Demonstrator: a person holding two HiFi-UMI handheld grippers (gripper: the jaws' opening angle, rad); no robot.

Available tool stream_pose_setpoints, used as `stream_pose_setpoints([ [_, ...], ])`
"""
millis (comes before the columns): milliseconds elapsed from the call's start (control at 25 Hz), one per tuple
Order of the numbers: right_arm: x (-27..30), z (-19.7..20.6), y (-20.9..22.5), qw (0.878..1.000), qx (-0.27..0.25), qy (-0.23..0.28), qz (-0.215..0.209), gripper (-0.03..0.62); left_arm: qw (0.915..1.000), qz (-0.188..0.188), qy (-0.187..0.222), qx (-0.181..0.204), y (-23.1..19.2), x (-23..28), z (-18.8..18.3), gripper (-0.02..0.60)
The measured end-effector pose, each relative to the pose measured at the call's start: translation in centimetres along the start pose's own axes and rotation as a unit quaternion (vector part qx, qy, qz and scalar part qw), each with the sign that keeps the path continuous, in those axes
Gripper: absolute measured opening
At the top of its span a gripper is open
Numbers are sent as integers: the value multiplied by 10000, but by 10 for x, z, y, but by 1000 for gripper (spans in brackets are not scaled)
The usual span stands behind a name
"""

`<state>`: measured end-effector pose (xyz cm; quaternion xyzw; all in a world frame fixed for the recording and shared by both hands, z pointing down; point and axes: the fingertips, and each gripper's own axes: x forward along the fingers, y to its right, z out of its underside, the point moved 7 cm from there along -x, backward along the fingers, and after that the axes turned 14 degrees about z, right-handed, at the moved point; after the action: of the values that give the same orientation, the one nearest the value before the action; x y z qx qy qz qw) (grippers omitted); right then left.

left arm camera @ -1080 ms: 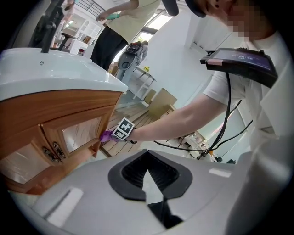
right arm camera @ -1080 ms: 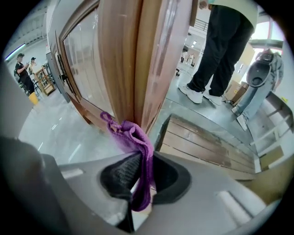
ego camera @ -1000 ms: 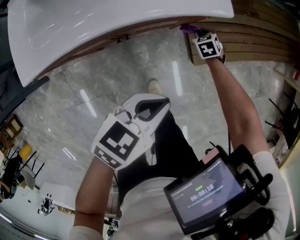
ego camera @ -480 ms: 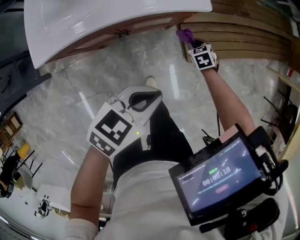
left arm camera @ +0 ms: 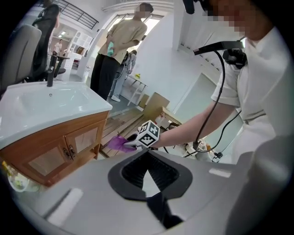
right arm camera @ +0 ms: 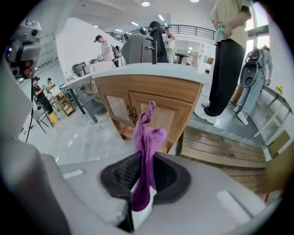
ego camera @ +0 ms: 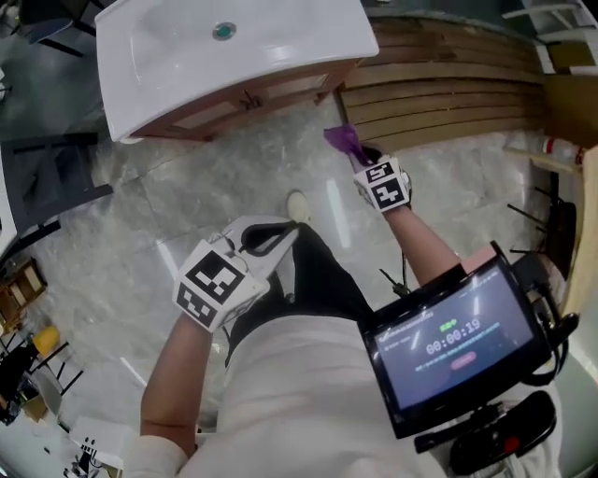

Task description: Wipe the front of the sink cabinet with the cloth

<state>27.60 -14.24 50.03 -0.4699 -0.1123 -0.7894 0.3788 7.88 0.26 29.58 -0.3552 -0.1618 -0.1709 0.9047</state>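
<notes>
Pinching the purple cloth (right arm camera: 148,135), the right claw (right arm camera: 146,161) hangs short of the sink cabinet (right arm camera: 172,108); the left claw (left arm camera: 149,159) is closed, empty. Bunched this thin, the cloth may let the claw scrape wood.

we see a glossy grey marble-look floor (ego camera: 140,215), a pale wooden slatted pallet (ego camera: 439,93) lying on it, plain white walls (left arm camera: 174,59), round ceiling lights (right arm camera: 146,3), and a dark mezzanine railing (right arm camera: 193,30).
</notes>
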Motion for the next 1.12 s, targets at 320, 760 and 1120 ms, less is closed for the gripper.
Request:
stream_pose_setpoints([
  [320,-136,-40,-70,9978,152,643,-103,55,10000,-45,49,69,77,-81,26,5],
  [760,-268,-75,-164,9899,91,1369,-361,55,9985,-365,304,263,148,-164,57,5],
  [1120,-319,-90,-203,9837,-143,1743,-416,55,9976,-386,433,381,174,-180,77,5],
])
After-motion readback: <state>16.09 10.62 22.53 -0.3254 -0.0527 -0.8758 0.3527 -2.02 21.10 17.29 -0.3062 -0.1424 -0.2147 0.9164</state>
